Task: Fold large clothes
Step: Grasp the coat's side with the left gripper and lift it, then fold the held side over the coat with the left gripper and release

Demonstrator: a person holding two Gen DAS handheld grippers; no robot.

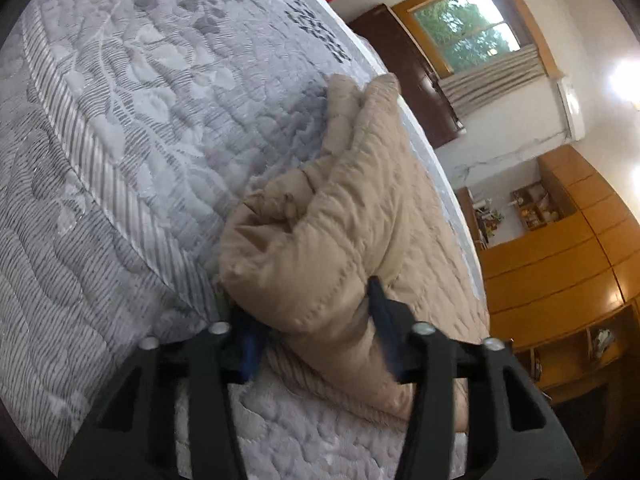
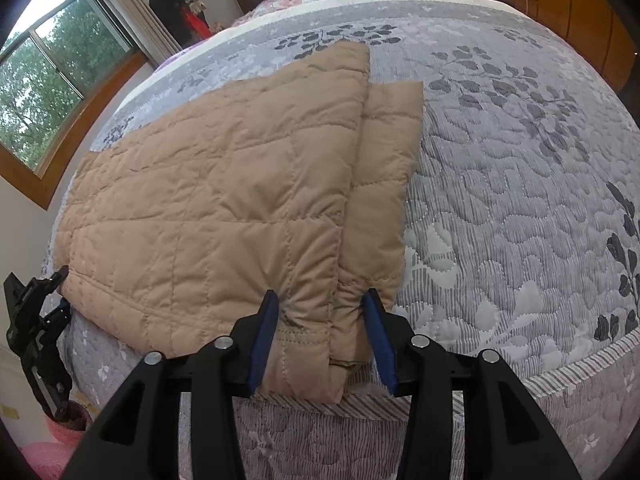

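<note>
Your right gripper (image 2: 322, 316) sits at the near edge of the bed (image 2: 520, 184), its blue fingers (image 2: 267, 332) set on either side of the near corner of the tan quilted jacket (image 2: 224, 200). The jaws are partly closed with folded fabric bunched between them; both pads press into the cloth. The lowest hem hangs over the bed edge, and the gripper body cuts off its underside.

Your left gripper (image 1: 304, 320) holds the opposite near corner of the jacket (image 1: 344, 208). The jaws stand wider here, clamped on a thick roll of fabric. One blue finger (image 1: 250, 344) is largely buried behind the roll; the other shows only as a dark, blurred edge. In the right wrist view, the left gripper (image 2: 60, 284) appears at the far left, cropped by the lens rim, with its tips hidden behind the jacket.

The jacket lies folded flat on the grey leaf-patterned bedspread (image 2: 500, 152), one layer offset over another. What is folded underneath cannot be made out.

Farther back, a window (image 2: 44, 60) and wooden cabinets (image 1: 560, 248) are distorted by the lens.
</note>
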